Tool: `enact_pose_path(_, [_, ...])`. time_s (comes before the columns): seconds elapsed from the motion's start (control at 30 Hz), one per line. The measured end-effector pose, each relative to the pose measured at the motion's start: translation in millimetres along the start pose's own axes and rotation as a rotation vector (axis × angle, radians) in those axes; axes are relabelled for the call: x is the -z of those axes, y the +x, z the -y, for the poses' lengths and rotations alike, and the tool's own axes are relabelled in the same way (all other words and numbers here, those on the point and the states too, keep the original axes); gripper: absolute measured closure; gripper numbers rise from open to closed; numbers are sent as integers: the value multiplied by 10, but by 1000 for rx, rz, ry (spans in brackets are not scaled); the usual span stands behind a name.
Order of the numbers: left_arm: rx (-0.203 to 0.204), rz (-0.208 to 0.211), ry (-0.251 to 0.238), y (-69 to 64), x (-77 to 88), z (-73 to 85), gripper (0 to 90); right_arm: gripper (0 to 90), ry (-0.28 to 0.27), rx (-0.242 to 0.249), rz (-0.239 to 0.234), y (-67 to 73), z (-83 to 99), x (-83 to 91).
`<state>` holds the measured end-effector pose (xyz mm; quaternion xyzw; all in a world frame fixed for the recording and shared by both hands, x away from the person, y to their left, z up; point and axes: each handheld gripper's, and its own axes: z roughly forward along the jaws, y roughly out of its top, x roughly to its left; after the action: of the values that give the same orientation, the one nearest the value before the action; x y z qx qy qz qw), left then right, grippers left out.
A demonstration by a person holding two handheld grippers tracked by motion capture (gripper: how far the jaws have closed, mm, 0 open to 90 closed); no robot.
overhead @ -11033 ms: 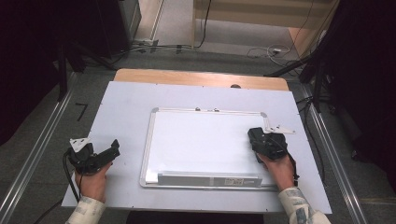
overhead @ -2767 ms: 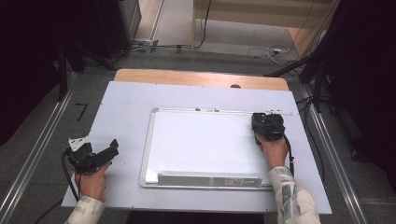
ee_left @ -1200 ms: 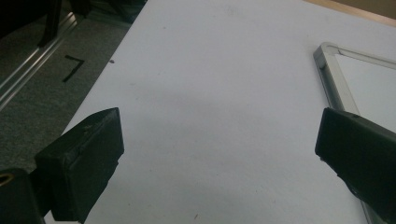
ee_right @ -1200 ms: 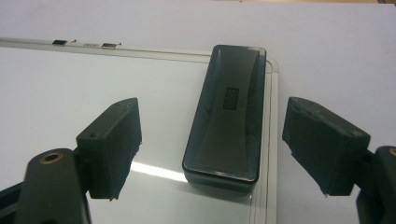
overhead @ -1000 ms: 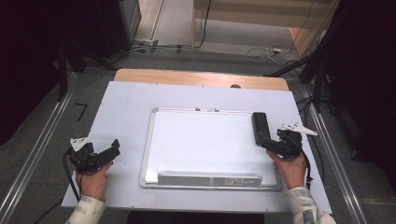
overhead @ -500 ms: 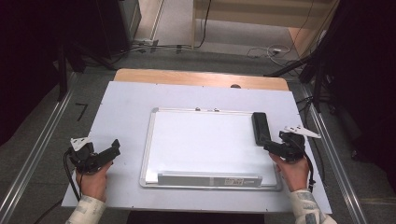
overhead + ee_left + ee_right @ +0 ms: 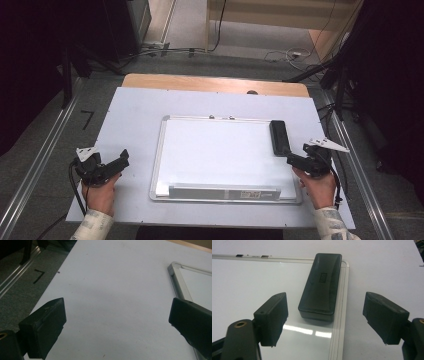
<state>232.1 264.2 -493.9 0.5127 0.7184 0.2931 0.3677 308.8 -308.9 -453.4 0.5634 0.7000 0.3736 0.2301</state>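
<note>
Right gripper view: eraser (image 7: pixel 321 282) just ahead of gripper (image 7: pixel 325 317), jaws spread, empty.

White table (image 7: pixel 135 110) — whiteboard (image 7: pixel 220 152) flat at centre.

Overhead view; whiteboard (image 7: pixel 225 155) shared close-up.

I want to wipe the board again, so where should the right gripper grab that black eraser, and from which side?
Grip the eraser across its two long sides near the middle, coming from its near short end. It lies flat along the whiteboard's right edge, and the open right gripper already straddles its narrow width.
</note>
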Motion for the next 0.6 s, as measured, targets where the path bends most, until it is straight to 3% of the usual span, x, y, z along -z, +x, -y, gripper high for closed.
enact_pose_path(0.6, [-3,-1,3,-4,-1,0,11,193,-17,-15,14,-106,75,123])
